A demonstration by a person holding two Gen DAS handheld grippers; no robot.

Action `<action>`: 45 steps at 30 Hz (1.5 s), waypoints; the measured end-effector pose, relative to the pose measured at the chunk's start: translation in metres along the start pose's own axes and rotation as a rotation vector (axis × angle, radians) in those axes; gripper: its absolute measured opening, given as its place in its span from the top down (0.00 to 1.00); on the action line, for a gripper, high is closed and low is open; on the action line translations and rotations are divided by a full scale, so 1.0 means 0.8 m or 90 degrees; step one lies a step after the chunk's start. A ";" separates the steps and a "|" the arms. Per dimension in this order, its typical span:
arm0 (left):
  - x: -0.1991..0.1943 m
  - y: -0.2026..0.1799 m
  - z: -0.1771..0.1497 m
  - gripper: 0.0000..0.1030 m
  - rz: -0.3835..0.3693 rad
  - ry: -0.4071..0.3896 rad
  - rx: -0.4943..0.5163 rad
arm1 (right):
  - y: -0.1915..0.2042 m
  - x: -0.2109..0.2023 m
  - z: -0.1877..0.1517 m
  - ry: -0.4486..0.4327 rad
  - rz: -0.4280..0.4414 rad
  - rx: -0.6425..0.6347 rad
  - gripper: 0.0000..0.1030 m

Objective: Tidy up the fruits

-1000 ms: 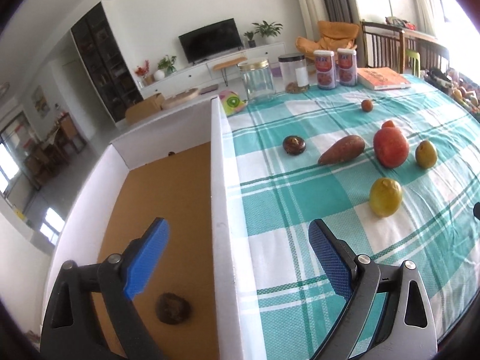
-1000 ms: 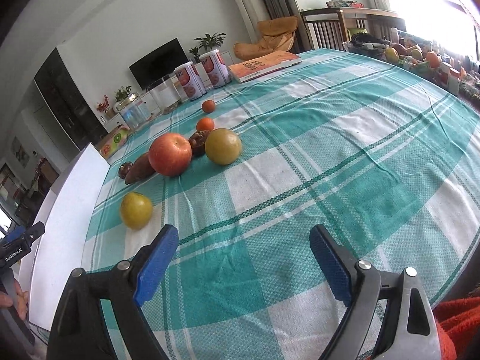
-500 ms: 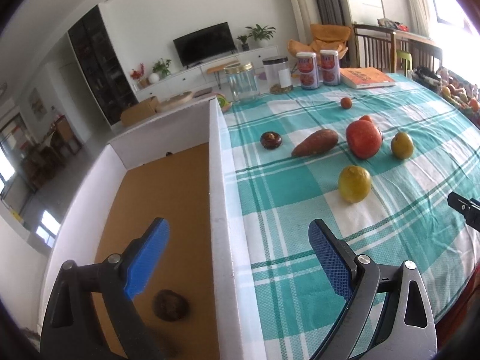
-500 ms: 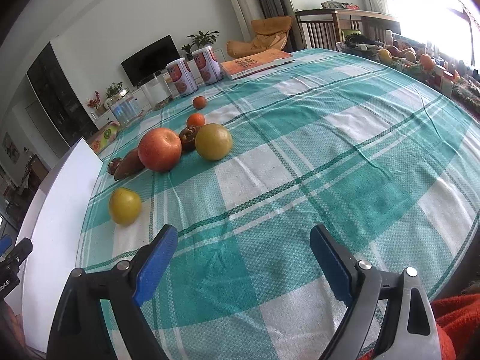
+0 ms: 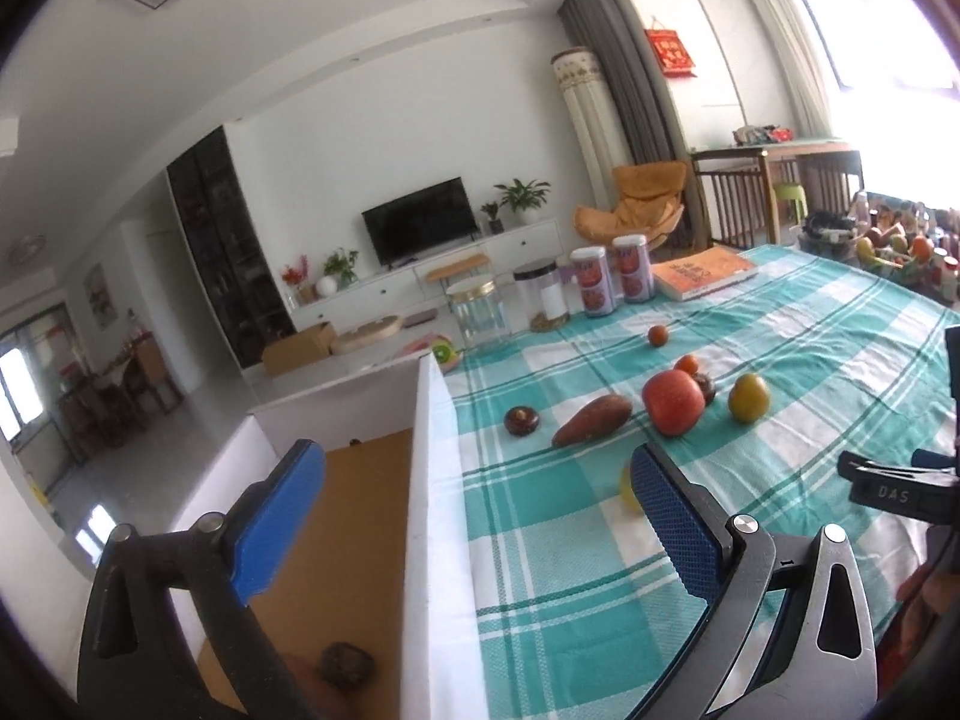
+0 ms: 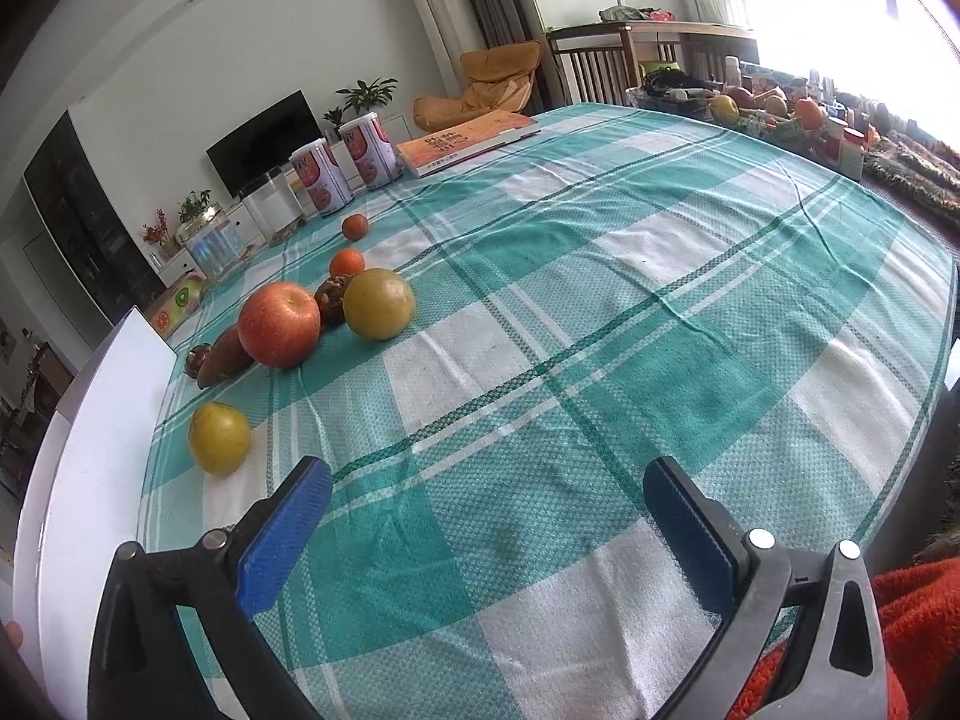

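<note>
Fruit lies loose on the green checked tablecloth [image 6: 600, 312]: a red apple [image 6: 279, 324], a yellow-green fruit [image 6: 379, 303], a yellow fruit [image 6: 219, 437], a sweet potato [image 5: 593, 420], a dark round fruit [image 5: 521, 420] and small oranges [image 6: 347, 262]. A white-walled box [image 5: 426, 480] with a brown floor stands at the table's left edge and holds one dark fruit [image 5: 347, 665]. My left gripper [image 5: 477, 516] straddles the box wall, its jaws opening with nothing gripped. My right gripper [image 6: 486, 510] hovers over bare cloth near the front edge, its jaws also opening and empty.
At the far end of the table stand two glass jars [image 5: 480, 315], two printed cans [image 5: 612, 282] and an orange book [image 5: 705, 273]. A basket of mixed items [image 6: 774, 114] sits at the far right. A red sleeve [image 6: 918, 624] shows at the lower right.
The left gripper has risen and tilted up, so more of the room shows and the yellow fruit now sits behind its right finger. Both pairs of jaws stand wider. The right gripper has barely moved.
</note>
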State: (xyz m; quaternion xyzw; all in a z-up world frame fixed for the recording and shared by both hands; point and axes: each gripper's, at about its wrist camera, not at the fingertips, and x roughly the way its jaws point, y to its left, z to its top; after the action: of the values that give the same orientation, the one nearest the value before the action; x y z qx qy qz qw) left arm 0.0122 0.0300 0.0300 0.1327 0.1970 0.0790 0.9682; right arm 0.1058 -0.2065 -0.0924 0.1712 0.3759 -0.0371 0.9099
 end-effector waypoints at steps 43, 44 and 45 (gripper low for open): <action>0.146 -0.072 -0.131 0.00 -0.165 0.326 -0.110 | -0.005 0.038 -0.007 0.091 -0.047 0.003 0.00; 0.146 -0.072 -0.131 0.00 -0.165 0.326 -0.110 | -0.005 0.039 -0.007 0.091 -0.046 0.004 0.00; 0.146 -0.073 -0.131 0.00 -0.165 0.326 -0.110 | -0.004 0.039 -0.007 0.091 -0.046 0.004 0.00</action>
State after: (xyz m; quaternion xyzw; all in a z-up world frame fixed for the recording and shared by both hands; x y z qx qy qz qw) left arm 0.0823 0.0225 -0.1219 -0.0005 0.4426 0.0024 0.8967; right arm 0.1235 -0.2060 -0.1187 0.1622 0.4459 -0.0589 0.8783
